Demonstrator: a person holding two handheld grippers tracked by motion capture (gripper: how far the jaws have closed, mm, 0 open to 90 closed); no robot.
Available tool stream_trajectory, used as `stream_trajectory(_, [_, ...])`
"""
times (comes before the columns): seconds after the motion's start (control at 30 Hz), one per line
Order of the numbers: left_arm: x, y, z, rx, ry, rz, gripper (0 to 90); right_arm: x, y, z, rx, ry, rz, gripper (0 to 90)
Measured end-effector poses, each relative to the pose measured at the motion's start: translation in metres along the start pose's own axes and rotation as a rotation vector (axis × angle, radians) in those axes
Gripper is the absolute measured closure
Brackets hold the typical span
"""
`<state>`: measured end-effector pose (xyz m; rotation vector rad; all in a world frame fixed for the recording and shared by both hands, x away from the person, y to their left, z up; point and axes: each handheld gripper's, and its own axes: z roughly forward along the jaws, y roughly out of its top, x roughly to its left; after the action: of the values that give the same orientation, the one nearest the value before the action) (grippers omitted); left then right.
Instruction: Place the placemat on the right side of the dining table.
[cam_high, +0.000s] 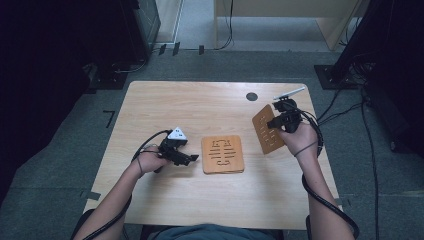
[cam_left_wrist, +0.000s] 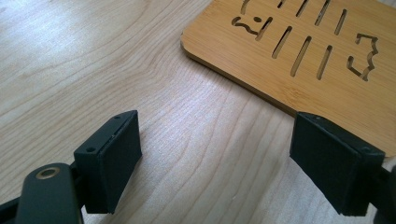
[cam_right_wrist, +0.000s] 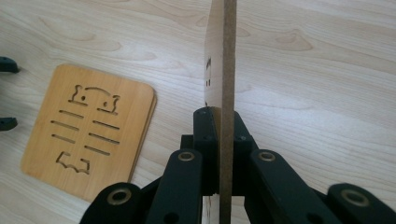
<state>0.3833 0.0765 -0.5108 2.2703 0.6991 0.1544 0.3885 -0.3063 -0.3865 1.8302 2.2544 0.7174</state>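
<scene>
right gripper (cam_right_wrist: 219, 126): jaws clamped on thin wooden coaster (cam_right_wrist: 223, 56), held edge-on; its face mostly hidden
left gripper (cam_left_wrist: 215, 154): jaws wide apart, nothing between them
flat coaster (cam_left_wrist: 303, 51): on table (cam_left_wrist: 93, 60) just past left jaws, far edge cut off

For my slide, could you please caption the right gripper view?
Right hand-held gripper clamps a wooden mat edge-on above the table.

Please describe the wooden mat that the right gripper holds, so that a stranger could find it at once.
On the light wooden table, look near the right edge, where the right gripper is shut on a thin wooden coaster. It is lifted and tilted, unlike the stack of coasters with the same slot cut-outs lying flat at the centre.
</scene>
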Motion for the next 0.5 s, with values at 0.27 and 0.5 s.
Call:
stream_trajectory(0.27, [-0.0007, 0.0006, 0.0001, 0.005, 0.005, -0.002, 15.5, -0.0045, 0.0017, -0.0033, -0.018, -0.03, 0.003, 87.5])
stream_trajectory(0.5, [-0.0004, 0.0001, 0.0, 0.002, 0.002, -0.001, 15.5, -0.0094, 0.0052, -0.0013, -0.014, -0.059, 0.013, 87.5])
